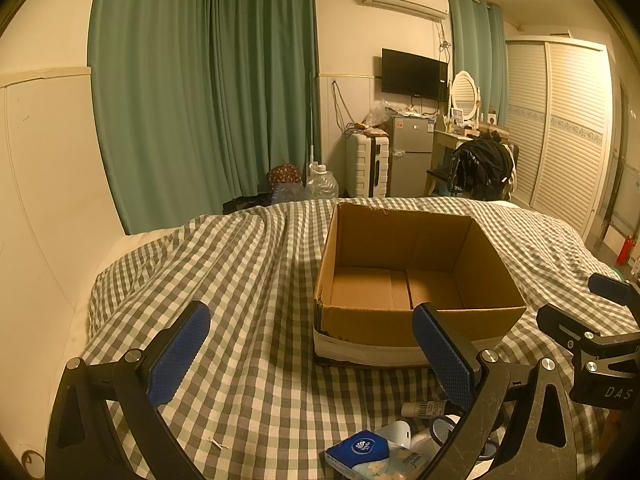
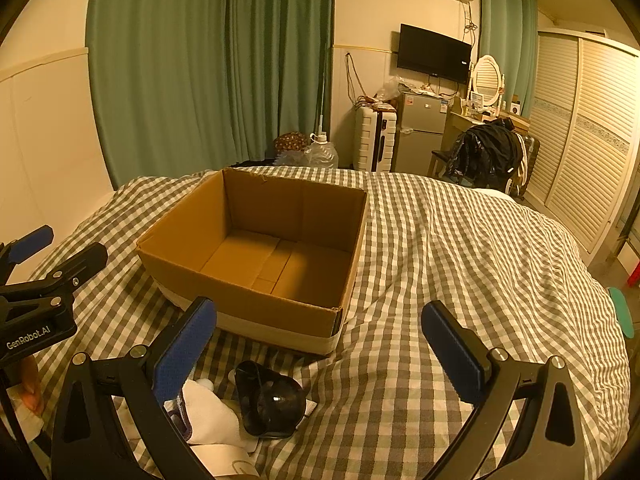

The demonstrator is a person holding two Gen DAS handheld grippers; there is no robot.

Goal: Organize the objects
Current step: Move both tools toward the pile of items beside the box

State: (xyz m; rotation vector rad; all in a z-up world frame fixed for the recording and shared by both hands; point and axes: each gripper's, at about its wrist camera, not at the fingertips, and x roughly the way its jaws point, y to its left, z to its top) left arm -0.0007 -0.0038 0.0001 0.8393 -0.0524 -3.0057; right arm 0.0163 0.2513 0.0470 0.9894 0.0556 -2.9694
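An open cardboard box (image 1: pixel 416 322) sits on the checked bed cover; it also shows in the right wrist view (image 2: pixel 240 292) and nothing lies in it. My left gripper (image 1: pixel 310 356) is open and empty, just short of the box's near left corner. Below it lie a blue tissue pack (image 1: pixel 358 450), a white tube (image 1: pixel 424 408) and other small items. My right gripper (image 2: pixel 320 344) is open and empty, near the box's right corner. Beneath it lie a black rounded object (image 2: pixel 270 400) and a white cloth item (image 2: pixel 208 412).
The checked bed cover (image 2: pixel 460 260) spreads wide to the right of the box. Beyond the bed stand green curtains (image 1: pixel 208 92), a white suitcase (image 1: pixel 366 164), a small fridge (image 1: pixel 412 152) and a chair with dark clothes (image 1: pixel 480 168). A louvred wardrobe (image 2: pixel 580 140) is at right.
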